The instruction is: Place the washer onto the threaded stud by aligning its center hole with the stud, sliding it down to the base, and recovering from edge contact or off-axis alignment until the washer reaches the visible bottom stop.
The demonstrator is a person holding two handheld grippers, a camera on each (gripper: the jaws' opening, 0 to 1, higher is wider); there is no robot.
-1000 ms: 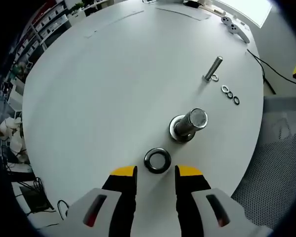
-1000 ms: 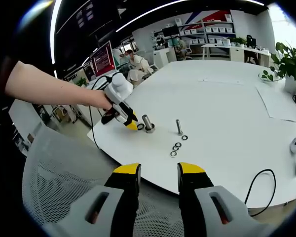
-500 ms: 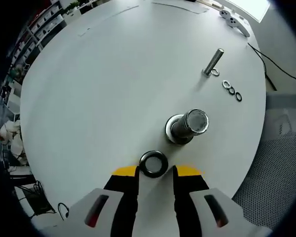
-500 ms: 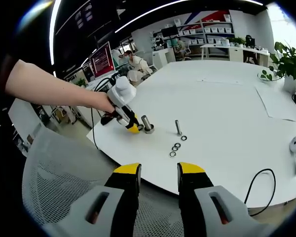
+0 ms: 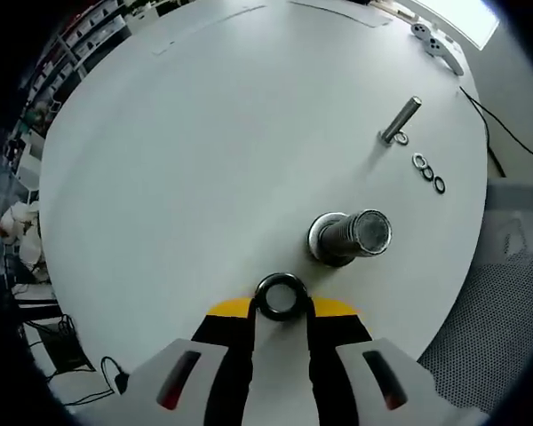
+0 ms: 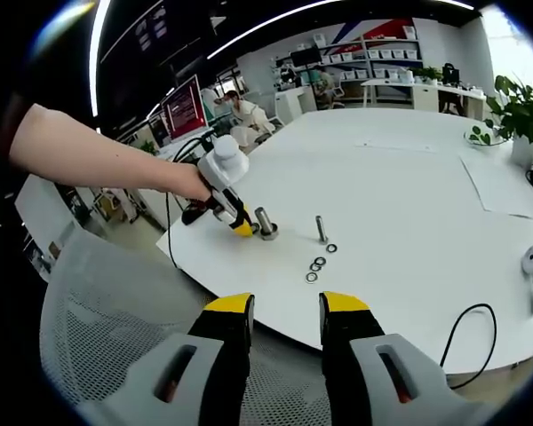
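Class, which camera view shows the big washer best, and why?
The left gripper view: the big washer lies close and large on the table, between the left gripper tips. In the right gripper view it is too small and distant to make out.

My left gripper [image 5: 281, 312] shows yellow tips over black fingers and a white body with red slots; between those tips sits a dark, glossy black washer [image 5: 281, 296]. Just ahead stands a silver-grey threaded stud [image 5: 351, 238] on a plain white table [image 5: 204, 133]. Farther ahead, a slimmer silver stud [image 5: 400, 121] and three small dark rings [image 5: 429, 173]. My right gripper [image 6: 284, 312] wears the same yellow, black and white, above a grey mesh chair [image 6: 98, 311]; green plant [image 6: 524, 111] far right.
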